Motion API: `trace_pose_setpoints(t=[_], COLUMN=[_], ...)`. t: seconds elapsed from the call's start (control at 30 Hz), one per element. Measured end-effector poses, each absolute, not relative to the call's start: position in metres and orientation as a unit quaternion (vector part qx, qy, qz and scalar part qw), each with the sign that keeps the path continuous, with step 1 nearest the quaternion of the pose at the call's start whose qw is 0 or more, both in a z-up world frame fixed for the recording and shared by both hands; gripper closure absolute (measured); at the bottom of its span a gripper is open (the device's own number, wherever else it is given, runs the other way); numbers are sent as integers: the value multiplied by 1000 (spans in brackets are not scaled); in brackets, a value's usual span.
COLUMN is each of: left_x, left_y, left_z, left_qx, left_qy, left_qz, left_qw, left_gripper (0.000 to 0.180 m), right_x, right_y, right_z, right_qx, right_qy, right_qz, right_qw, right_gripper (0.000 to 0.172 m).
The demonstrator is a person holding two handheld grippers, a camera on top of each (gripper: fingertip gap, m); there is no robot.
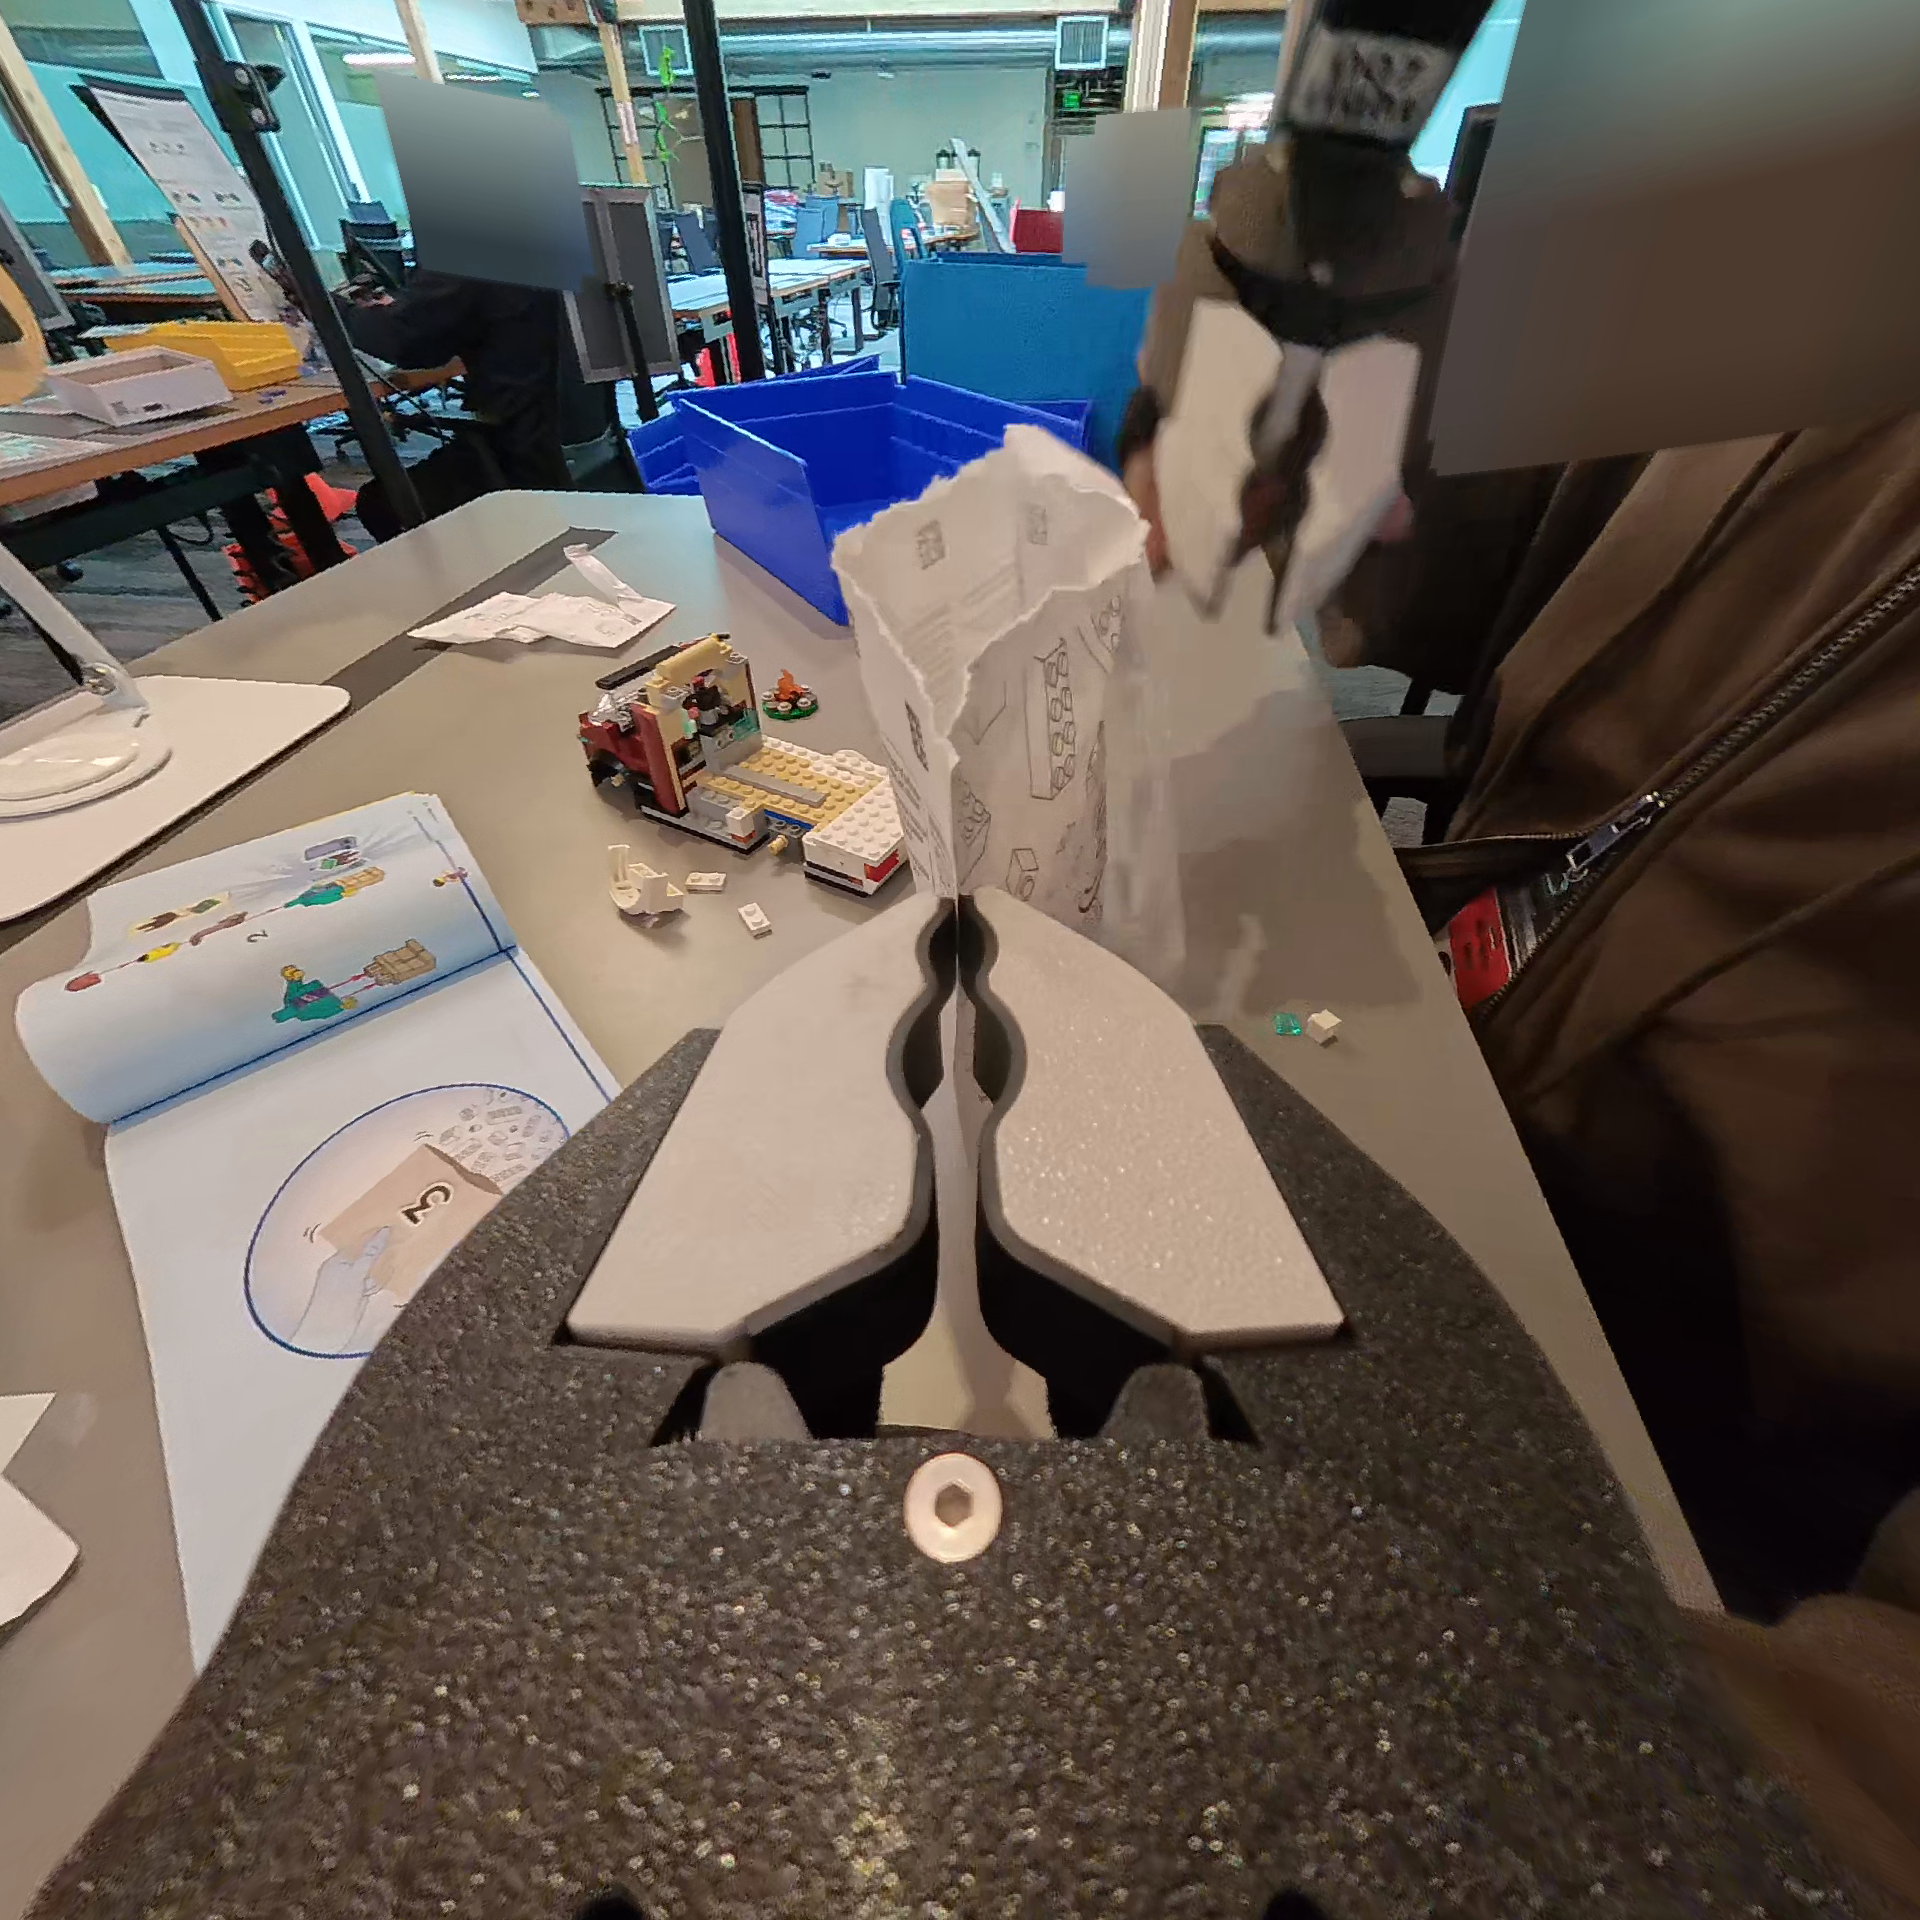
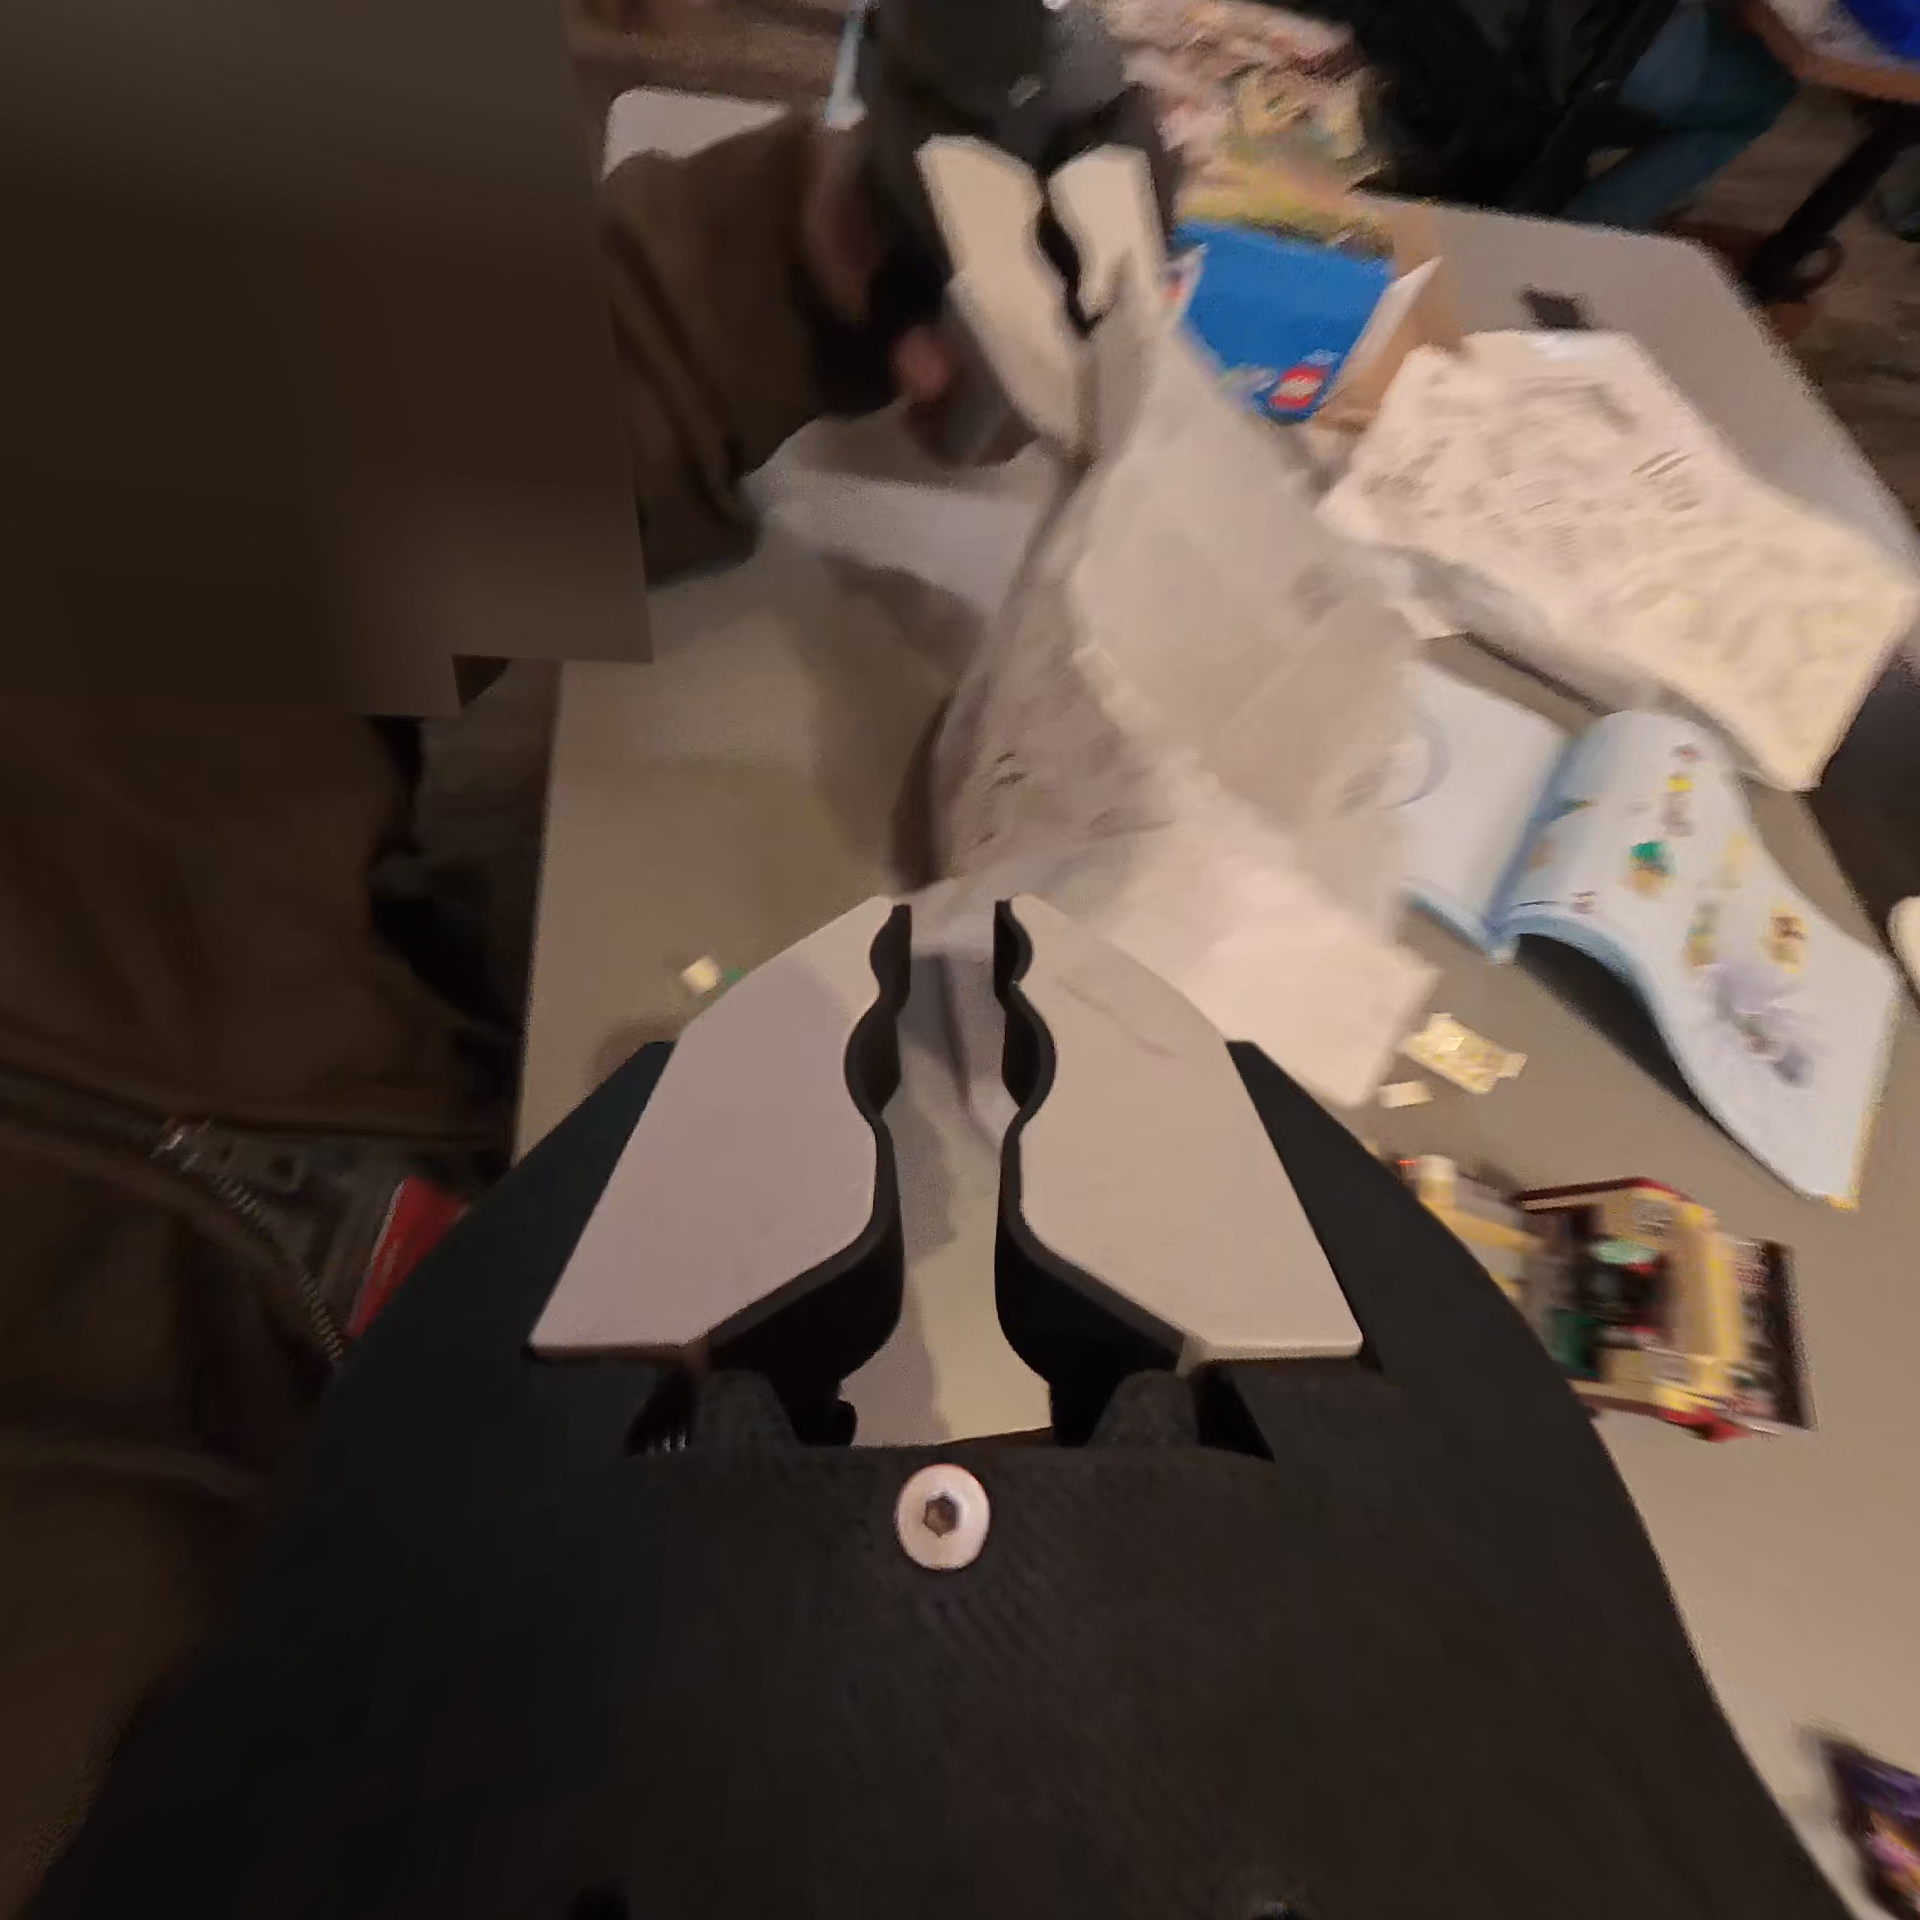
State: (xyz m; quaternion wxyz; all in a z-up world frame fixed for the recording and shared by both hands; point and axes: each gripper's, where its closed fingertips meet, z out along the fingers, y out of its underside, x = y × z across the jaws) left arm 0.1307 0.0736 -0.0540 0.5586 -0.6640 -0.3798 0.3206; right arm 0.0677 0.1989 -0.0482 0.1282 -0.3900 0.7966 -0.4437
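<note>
Your left hand-held gripper (image 1: 954, 914) is pressed together on the bottom fold of a torn-open white paper bag (image 1: 997, 665), holding it up over the bench (image 1: 499, 748). Your right hand-held gripper (image 2: 951, 914) has its fingers apart, with a flap of the same bag between them (the blur hides whether either pad touches it). The bag's top is already ripped. A half-built brick vehicle (image 1: 727, 769) sits mid-bench, a few loose pieces (image 1: 665, 894) just beside it, an open instruction booklet (image 1: 312, 935) toward the left edge, blue bins (image 1: 831, 457) at the far edge.
</note>
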Motion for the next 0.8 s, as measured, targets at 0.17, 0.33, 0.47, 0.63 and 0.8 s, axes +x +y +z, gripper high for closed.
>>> trace_pose_setpoints(t=[0.17,0.33,0.47,0.63,0.8], left_x=[129,129,129,130,130], left_y=[74,74,75,77,77], left_z=[-53,-53,-53,-53,-53], left_qx=[-664,-661,-663,-666,-666], left_qy=[-379,-380,-379,-376,-374], left_qz=[325,325,322,320,320], left_qw=[557,560,560,559,560], left_gripper=[180,180,180,180,180], right_x=[110,120,123,130,129], right_y=[224,212,212,212,208], right_z=[-127,-173,-176,-177,-177], right_qx=[-376,-352,-353,-351,-342], right_qy=[826,856,859,861,867], right_qz=[-373,-346,-343,-336,-335], right_qw=[194,155,141,149,139], right_gripper=[155,145,142,144,164])
